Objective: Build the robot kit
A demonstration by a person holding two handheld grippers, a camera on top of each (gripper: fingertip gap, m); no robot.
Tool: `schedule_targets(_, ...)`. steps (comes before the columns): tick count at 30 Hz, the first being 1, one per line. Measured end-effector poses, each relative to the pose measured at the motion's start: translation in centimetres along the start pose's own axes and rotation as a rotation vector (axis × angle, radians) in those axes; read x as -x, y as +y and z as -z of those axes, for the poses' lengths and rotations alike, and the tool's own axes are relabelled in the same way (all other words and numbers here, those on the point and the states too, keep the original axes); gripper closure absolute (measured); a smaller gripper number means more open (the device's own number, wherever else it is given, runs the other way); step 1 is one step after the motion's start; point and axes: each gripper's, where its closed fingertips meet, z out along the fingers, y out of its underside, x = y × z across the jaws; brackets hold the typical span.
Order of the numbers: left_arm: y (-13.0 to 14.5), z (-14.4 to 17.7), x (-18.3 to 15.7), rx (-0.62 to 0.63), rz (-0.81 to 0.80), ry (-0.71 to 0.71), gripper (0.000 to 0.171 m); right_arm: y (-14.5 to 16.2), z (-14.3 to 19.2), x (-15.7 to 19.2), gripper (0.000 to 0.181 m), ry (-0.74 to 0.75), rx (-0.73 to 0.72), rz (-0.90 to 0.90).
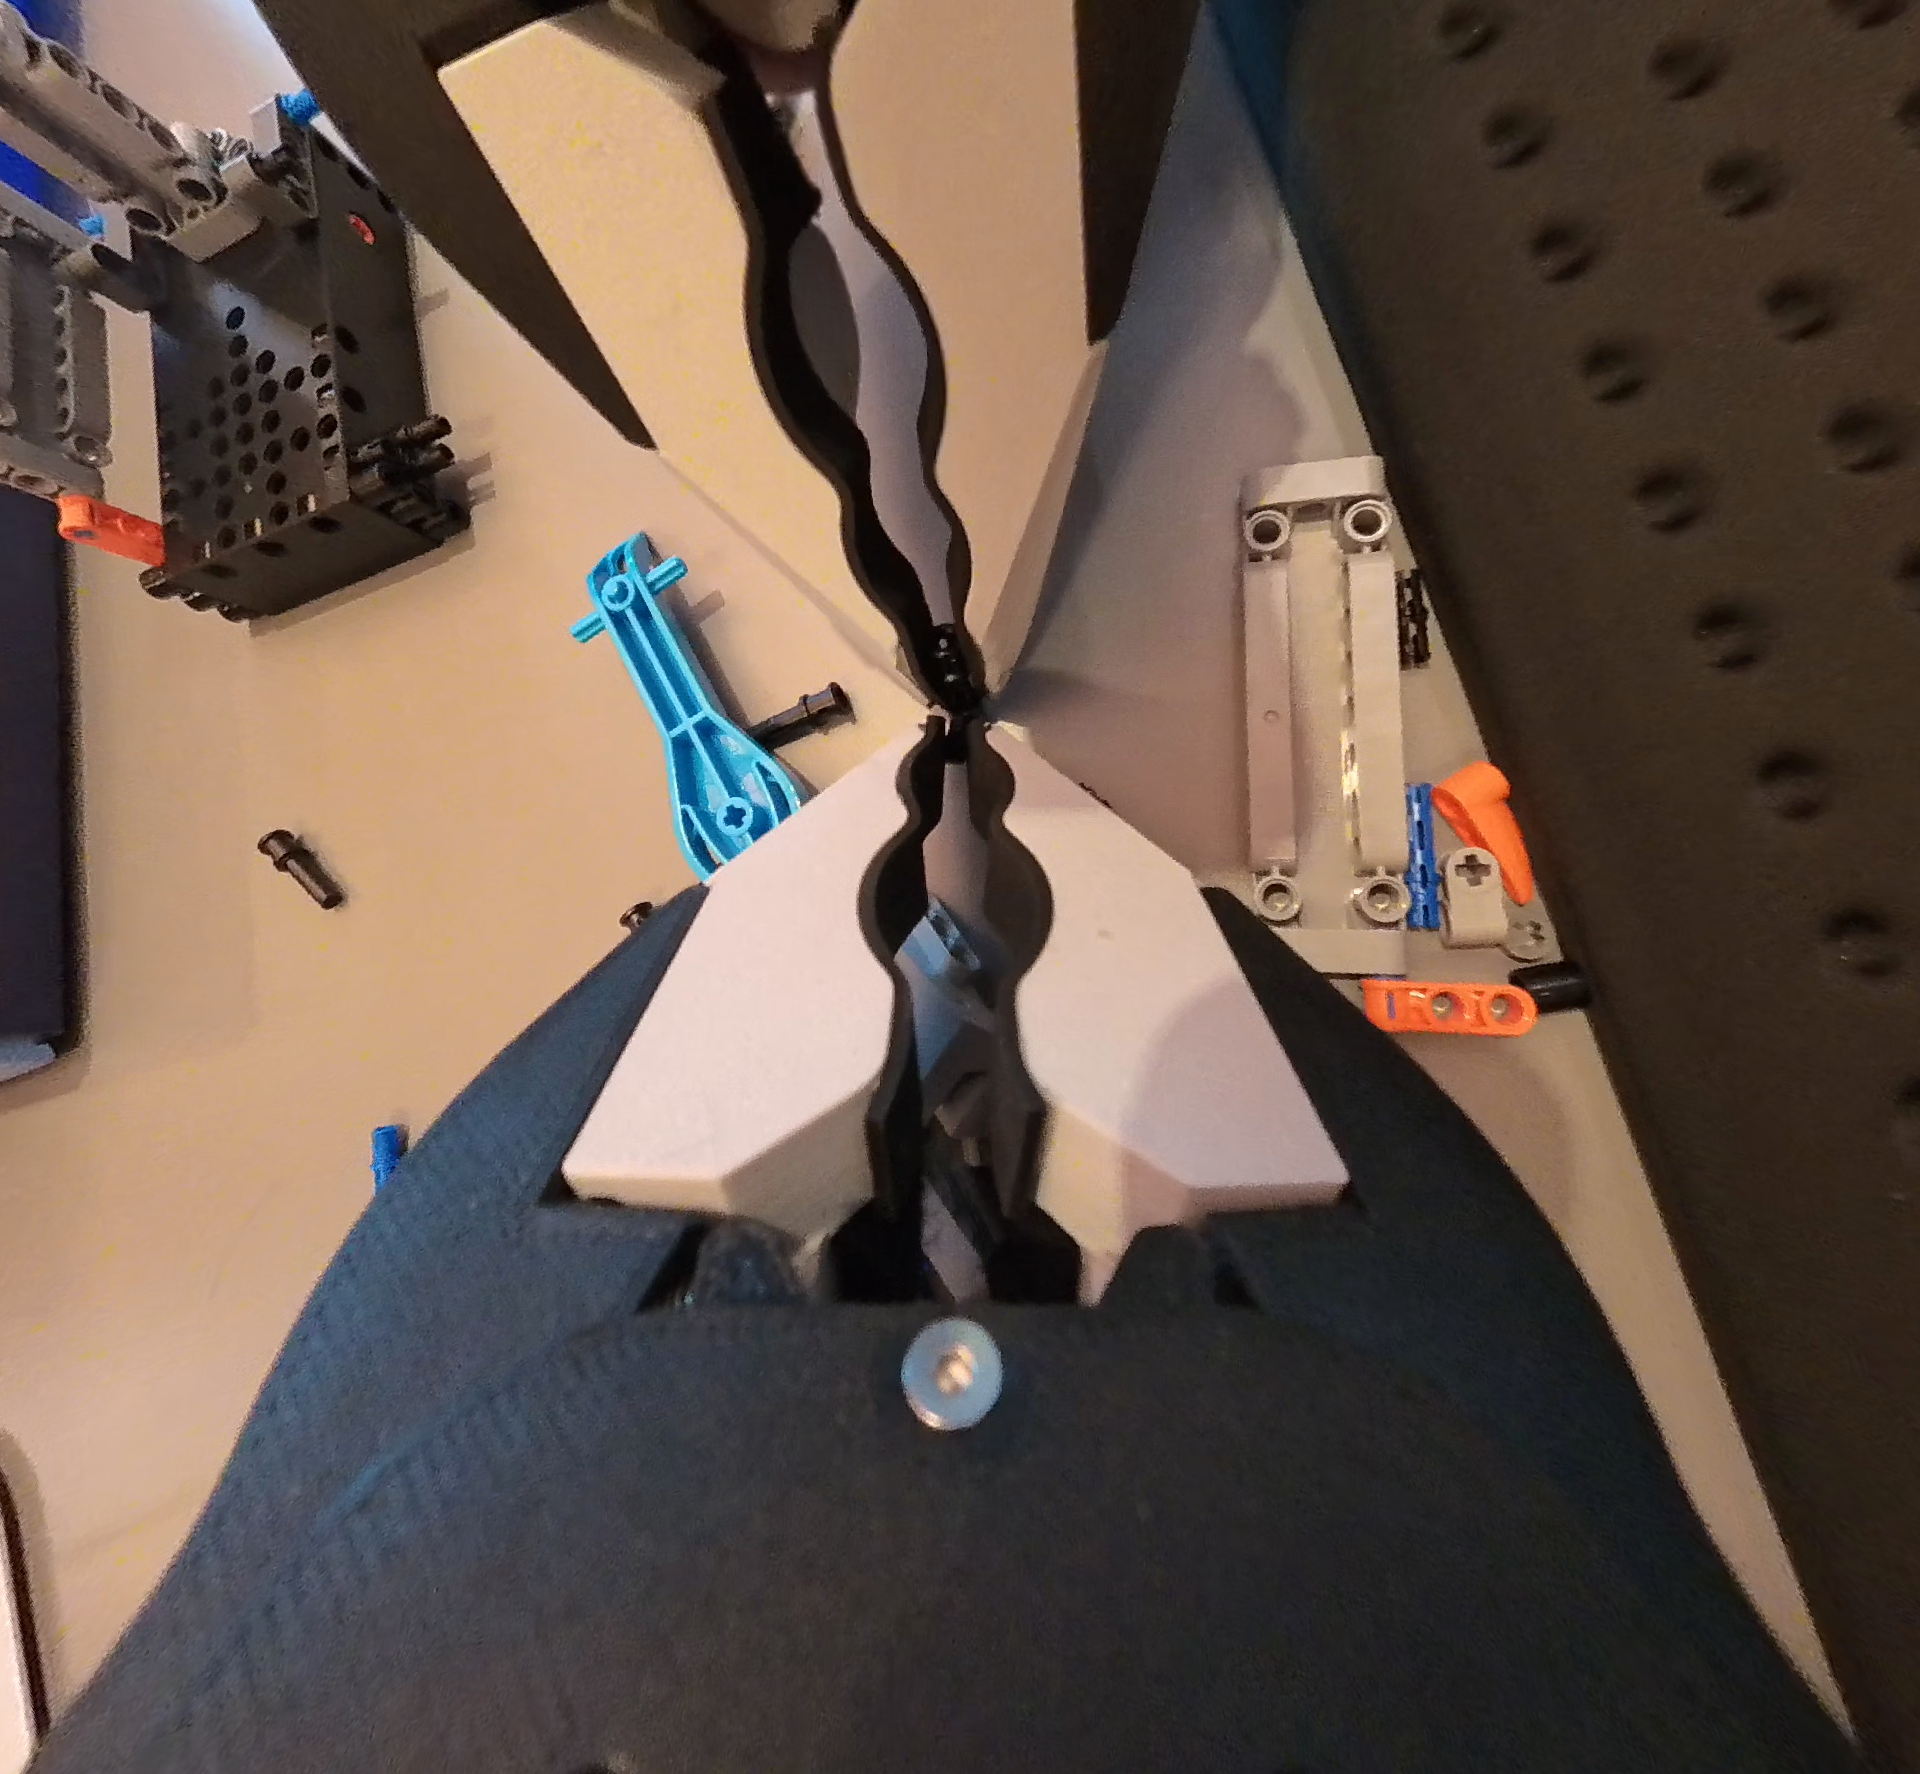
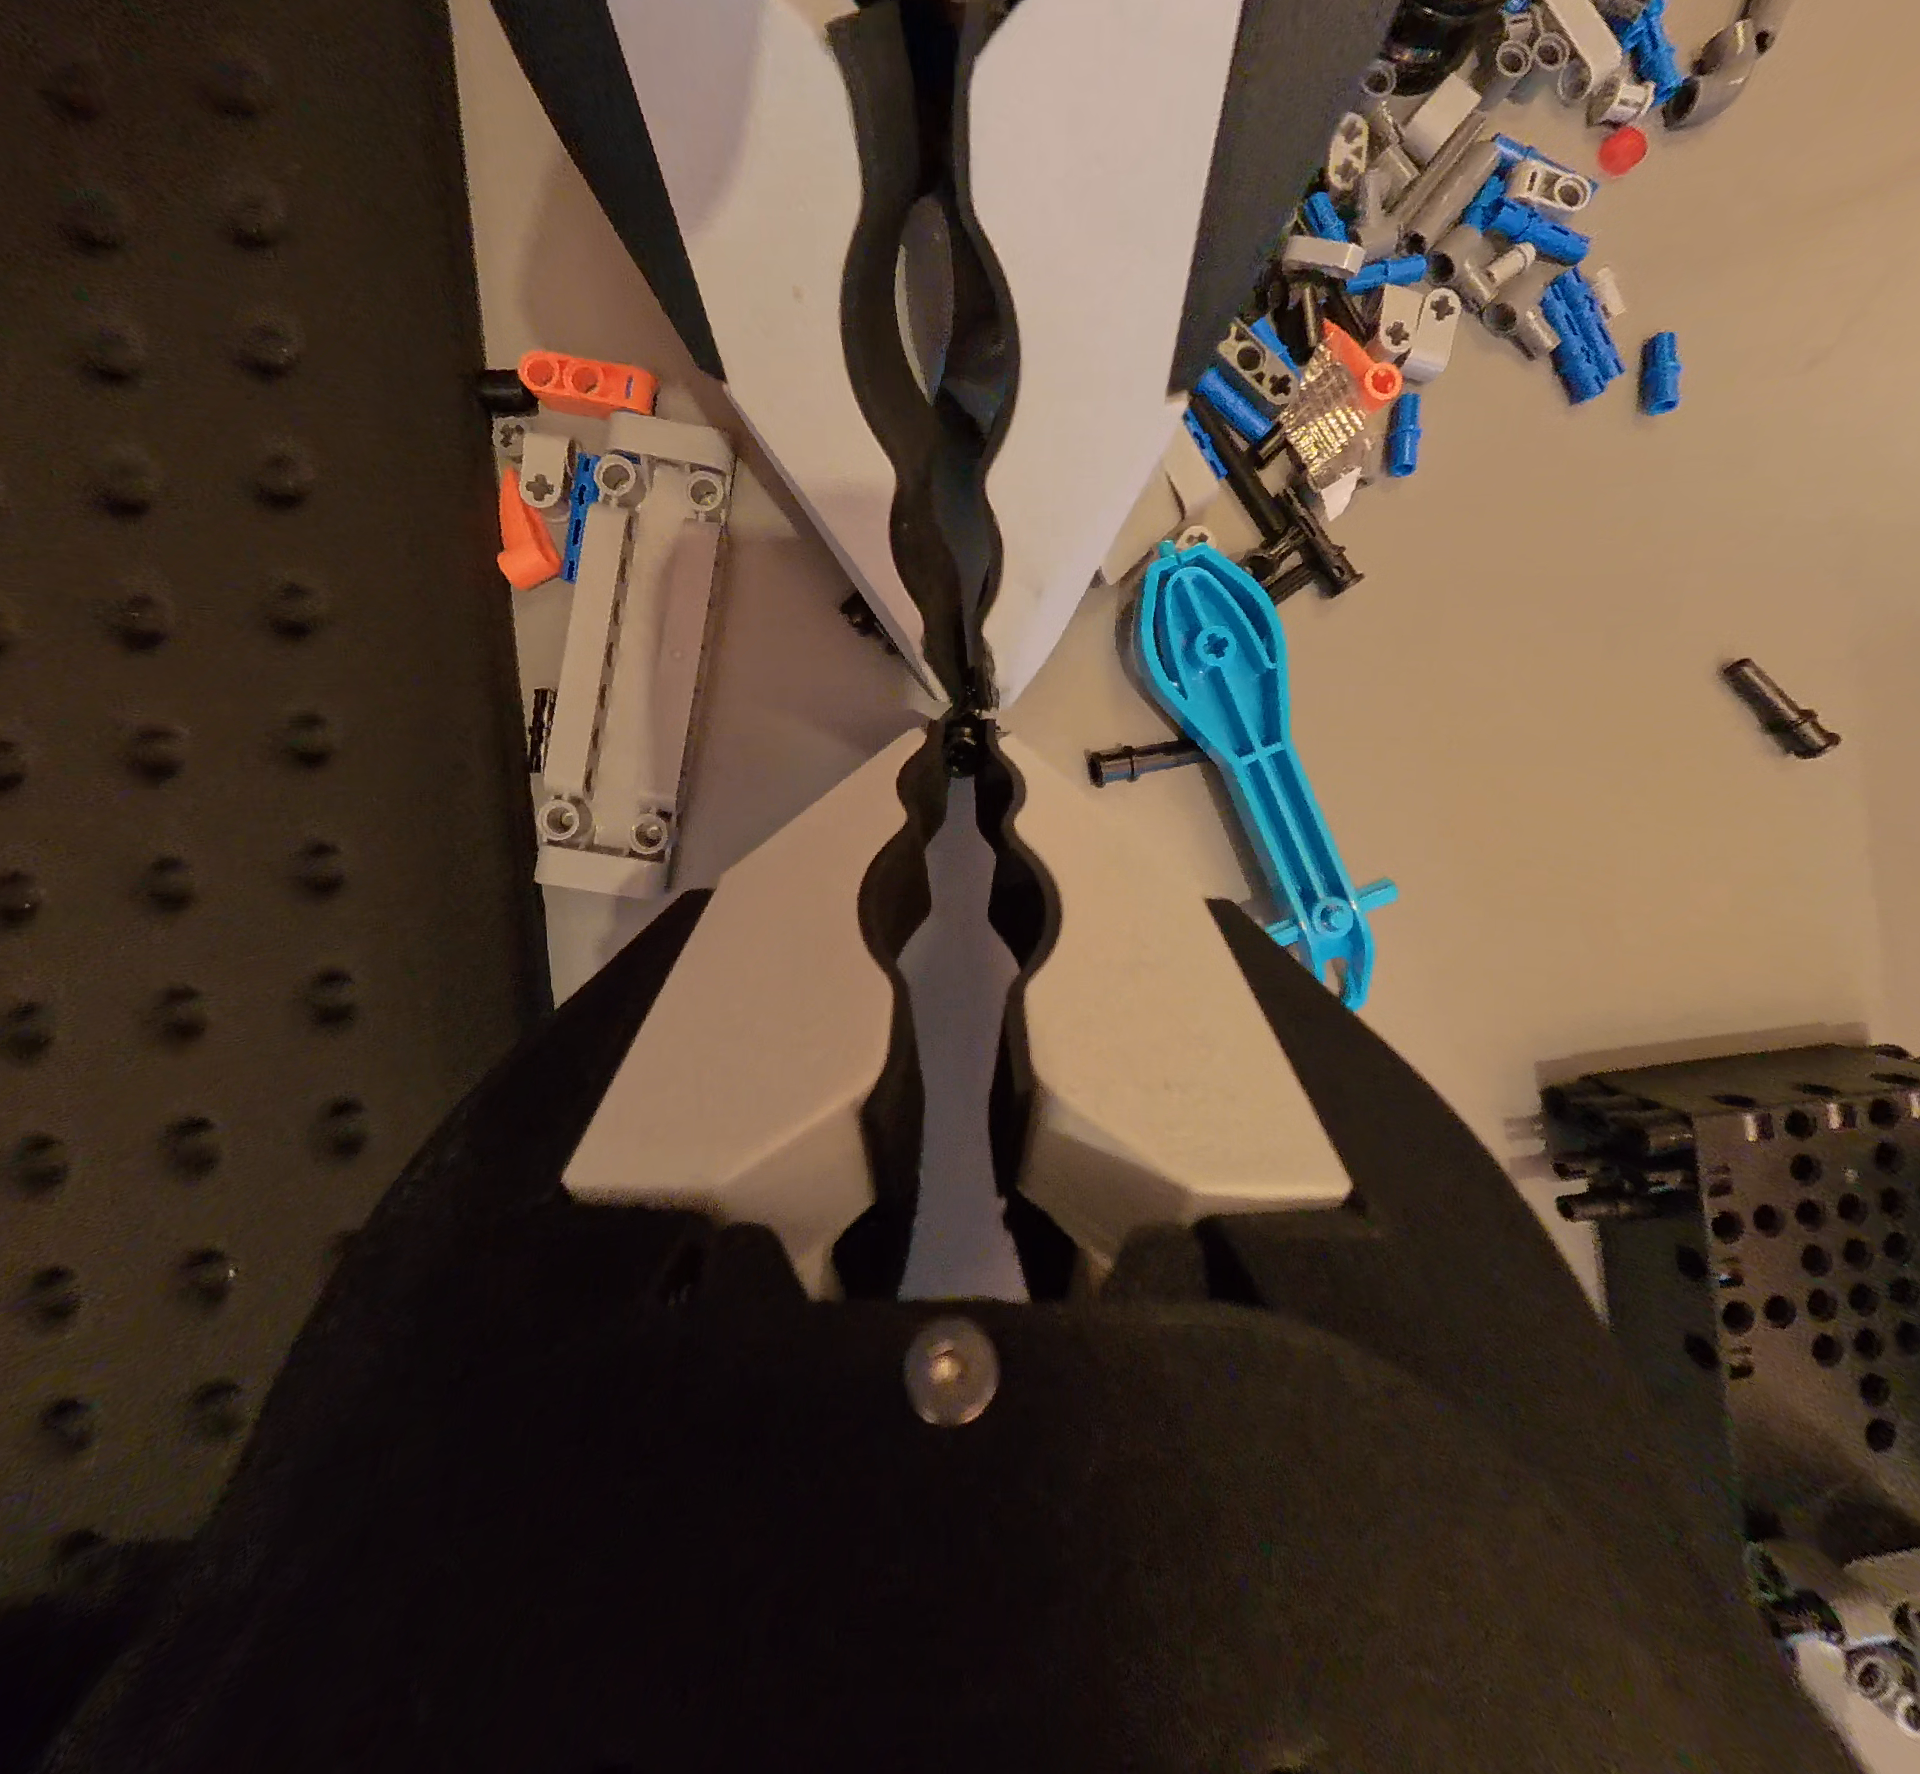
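**Grippers meet tip to tip over one small black pin**

Fingertips of two hand-held tools pinch a single black connector pin above a beige table. The left gripper is closed down to the pin's width on one end; the right gripper, facing it nose to nose, is closed as tightly on the other end. So short a part shared by two grips could twist free or drop, should either tool tilt or slacken, and it might be lost among the loose pins below. The left wrist view alone shows a grey piece lodged farther back between that tool's fingers. The right wrist view alone shows a heap of blue and grey parts ahead on its right. Both show the turquoise lever piece and grey panel beside the tips.
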Motion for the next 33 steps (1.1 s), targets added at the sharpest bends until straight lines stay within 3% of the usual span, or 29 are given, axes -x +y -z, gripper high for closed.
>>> schedule_targets(6, 0.0, 0.0, -0.1, -0.005, 0.009, 0.010, 0.171, 0.0, 0.0, 0.0, 0.178, -0.080, 0.019, -0.079)
schedule_targets(13, 0.1, -0.1, -0.5, -0.017, 0.058, 0.068, 0.170, -1.1, 1.7, -0.9, 0.174, -0.025, -0.139, -0.124)
schedule_targets(22, 0.1, -0.3, -0.6, -0.011, 0.039, 0.064, 0.170, -0.8, 0.8, -0.5, 0.165, -0.080, -0.128, -0.156)
schedule_targets(24, 0.0, -0.3, -0.6, -0.008, 0.030, 0.063, 0.171, -0.9, 0.8, -0.4, 0.175, -0.084, -0.135, -0.153)
schedule_targets(29, 0.0, -0.3, -0.6, -0.001, -0.002, 0.043, 0.171, -0.8, 0.9, 0.0, 0.177, -0.110, -0.144, -0.156)
schedule_targets(33, -0.4, 0.2, 0.1, -0.033, 0.102, 0.056, 0.165, -1.3, 2.0, -0.6, 0.177, -0.097, -0.239, -0.203)
